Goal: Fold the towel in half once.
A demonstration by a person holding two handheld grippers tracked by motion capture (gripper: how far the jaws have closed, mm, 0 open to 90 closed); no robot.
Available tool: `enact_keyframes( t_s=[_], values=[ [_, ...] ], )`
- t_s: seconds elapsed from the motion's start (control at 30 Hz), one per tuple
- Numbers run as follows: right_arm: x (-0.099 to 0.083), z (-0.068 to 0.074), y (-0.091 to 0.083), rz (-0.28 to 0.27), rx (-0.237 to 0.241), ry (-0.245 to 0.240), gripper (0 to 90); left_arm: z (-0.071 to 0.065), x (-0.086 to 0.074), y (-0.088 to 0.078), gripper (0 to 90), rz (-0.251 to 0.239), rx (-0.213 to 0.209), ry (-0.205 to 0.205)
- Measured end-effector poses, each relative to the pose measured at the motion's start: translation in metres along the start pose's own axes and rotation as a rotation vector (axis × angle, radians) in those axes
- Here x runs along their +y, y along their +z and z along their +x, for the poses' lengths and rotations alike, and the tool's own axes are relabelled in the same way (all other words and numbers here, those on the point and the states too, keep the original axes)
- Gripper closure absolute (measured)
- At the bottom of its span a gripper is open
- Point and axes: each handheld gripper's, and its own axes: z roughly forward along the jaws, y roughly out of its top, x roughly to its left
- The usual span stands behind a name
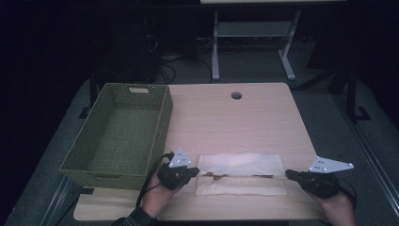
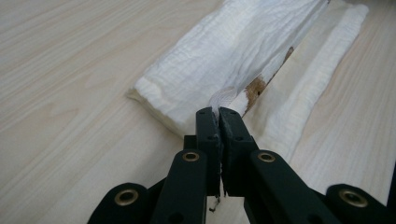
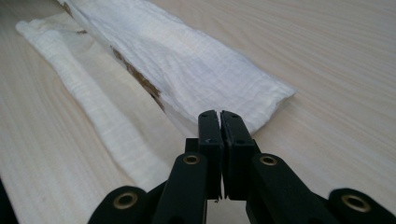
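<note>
A white cloth (image 1: 241,173) lies along the near edge of the surface (image 1: 235,122), between the two hands, and it looks to be midway through a lengthwise fold: the far half is doubled over, with a brown-stained edge running down the middle and a narrow strip left bare on the near side.

The left hand-held gripper (image 2: 218,112) has its jaws pressed together on a small pucker of the cloth's left end. The right hand-held gripper (image 3: 219,114) is also pressed together at the right end; whether fabric is caught between its tips I cannot tell.

Both hands come in low from the near edge, palms under the tools, each gripper pointing inward along the cloth towards the other.

I'd judge the next move calls for both ends to travel together, keeping the fabric taut so the fold lands square. A green woven basket (image 1: 117,136) sits to the far left, likely where the cloth ends up.
</note>
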Motion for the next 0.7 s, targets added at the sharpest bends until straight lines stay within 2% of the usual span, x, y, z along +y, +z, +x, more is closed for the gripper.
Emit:
enact_keyframes(
  t_s=[0.13, 0.27, 0.47, 0.53, 0.6, 0.7],
  values=[
    [-0.007, 0.006, 0.001, 0.025, 0.014, -0.002, 87.5, -0.001, -0.005, 0.002, 87.2, 0.038, -0.02, 0.01],
    [-0.013, 0.011, 0.003, 0.046, 0.02, 0.0, 87.3, -0.003, -0.009, 0.003, 87.2, 0.049, -0.041, 0.013],
    [-0.017, 0.014, -0.004, 0.029, 0.022, -0.001, 87.4, -0.007, -0.013, 0.002, 87.2, 0.064, -0.066, 0.018],
    [-0.019, 0.016, -0.004, 0.04, 0.027, -0.003, 87.4, -0.008, -0.015, 0.003, 87.3, 0.069, -0.074, 0.008],
    [-0.022, 0.018, -0.003, 0.053, 0.032, -0.01, 87.3, -0.009, -0.017, 0.004, 87.2, 0.095, -0.087, 0.018],
    [-0.025, 0.02, -0.001, 0.076, 0.043, -0.006, 87.2, -0.011, -0.02, 0.008, 87.2, 0.121, -0.106, 0.008]
  ],
)
